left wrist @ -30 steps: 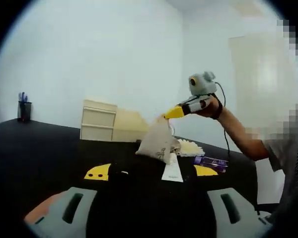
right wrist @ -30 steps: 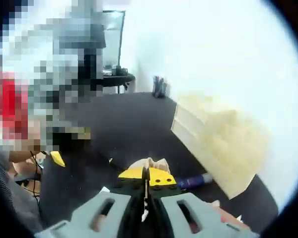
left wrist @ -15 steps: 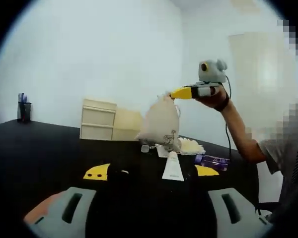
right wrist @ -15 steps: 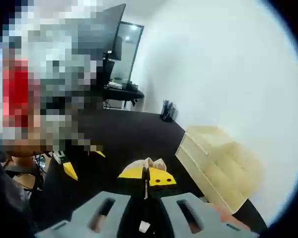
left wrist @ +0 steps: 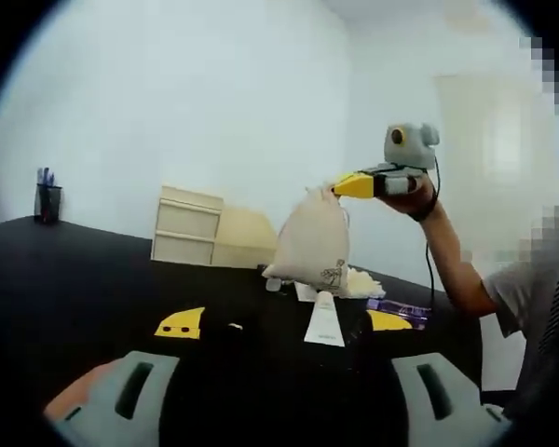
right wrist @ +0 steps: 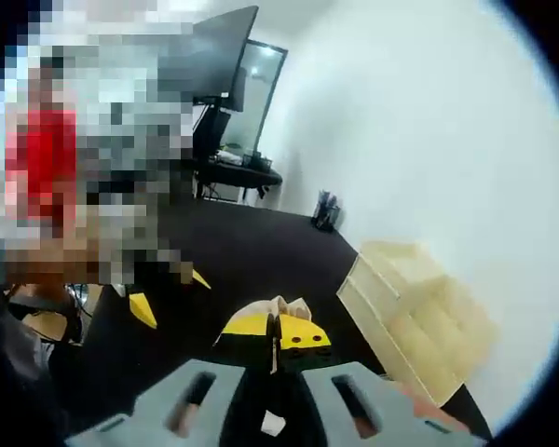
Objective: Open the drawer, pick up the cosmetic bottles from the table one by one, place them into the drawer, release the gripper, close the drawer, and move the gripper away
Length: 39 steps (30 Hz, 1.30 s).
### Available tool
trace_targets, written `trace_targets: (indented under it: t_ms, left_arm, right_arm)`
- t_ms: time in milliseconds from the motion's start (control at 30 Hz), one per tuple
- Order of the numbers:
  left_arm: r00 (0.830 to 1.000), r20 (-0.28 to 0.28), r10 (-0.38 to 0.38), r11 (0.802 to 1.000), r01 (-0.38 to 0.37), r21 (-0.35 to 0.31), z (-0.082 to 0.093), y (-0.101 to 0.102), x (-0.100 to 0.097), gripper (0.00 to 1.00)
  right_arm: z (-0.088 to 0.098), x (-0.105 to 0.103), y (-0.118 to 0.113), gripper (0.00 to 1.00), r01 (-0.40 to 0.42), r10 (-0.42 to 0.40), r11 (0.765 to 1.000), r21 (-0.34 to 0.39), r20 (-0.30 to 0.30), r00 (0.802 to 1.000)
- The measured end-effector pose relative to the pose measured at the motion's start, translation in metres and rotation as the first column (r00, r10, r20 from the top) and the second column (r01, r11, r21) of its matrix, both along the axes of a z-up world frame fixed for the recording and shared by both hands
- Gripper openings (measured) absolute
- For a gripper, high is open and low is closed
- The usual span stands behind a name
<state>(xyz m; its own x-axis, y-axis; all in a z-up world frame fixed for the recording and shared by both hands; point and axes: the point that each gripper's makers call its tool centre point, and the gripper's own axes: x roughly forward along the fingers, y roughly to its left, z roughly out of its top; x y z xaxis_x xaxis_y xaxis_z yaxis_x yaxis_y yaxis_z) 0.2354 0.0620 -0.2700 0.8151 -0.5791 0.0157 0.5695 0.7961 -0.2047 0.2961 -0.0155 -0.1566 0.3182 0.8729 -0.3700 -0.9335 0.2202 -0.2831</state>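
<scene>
1. In the left gripper view, the right gripper (left wrist: 340, 186) is held up in the air by a person's hand (left wrist: 412, 194), with its yellow-tipped jaws pinched together on the gathered top of a cream cloth pouch (left wrist: 312, 244).
2. The pouch hangs free below those jaws, clear of the black table (left wrist: 84, 279), with a small dark print near its lower edge.
3. In the right gripper view the same yellow tips meet at the middle (right wrist: 277, 333), with a fold of the cream cloth (right wrist: 278, 308) sticking out just past them.
4. The left gripper (left wrist: 281, 321) sits low over the table; its two grey jaws stand wide apart with nothing between them.
5. A white cosmetic tube (left wrist: 324, 319) lies on the table below the hanging pouch.
6. A purple bottle (left wrist: 397, 308) lies on its side to the right of the tube, near a pale crumpled heap (left wrist: 363, 280).
7. The wooden drawer unit (left wrist: 187, 227) stands at the far edge of the table against the white wall; its drawers look shut.
8. A dark pen cup (left wrist: 47, 200) stands well to the left of the drawer unit.
</scene>
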Motion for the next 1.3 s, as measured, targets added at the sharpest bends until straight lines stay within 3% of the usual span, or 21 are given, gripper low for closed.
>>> trace_targets:
  t_ms: [567, 867, 1100, 1300]
  left_arm:
    - [0.999, 0.0, 0.046, 0.993, -0.046, -0.107, 0.011, 0.011, 0.001, 0.61]
    - [1.0, -0.012, 0.012, 0.998, -0.013, -0.058, 0.004, 0.002, 0.0, 0.61]
    - [1.0, 0.016, -0.013, 0.995, 0.014, -0.102, 0.013, 0.003, -0.003, 0.61]
    - [0.992, 0.058, -0.109, 0.98, 0.117, -0.159, 0.029, -0.004, -0.013, 0.65]
  right_arm:
    - [-0.007, -0.005, 0.003, 0.0, -0.022, 0.022, 1.0, -0.018, 0.023, 0.999]
    - [0.004, -0.008, 0.0, 0.0, -0.017, 0.017, 1.0, -0.001, 0.051, 0.999]
    - [0.007, -0.011, 0.006, 0.0, -0.051, 0.05, 0.999, 0.013, 0.052, 0.997]
    - [0.018, -0.022, 0.002, 0.0, -0.072, 0.069, 0.997, 0.028, 0.075, 0.995]
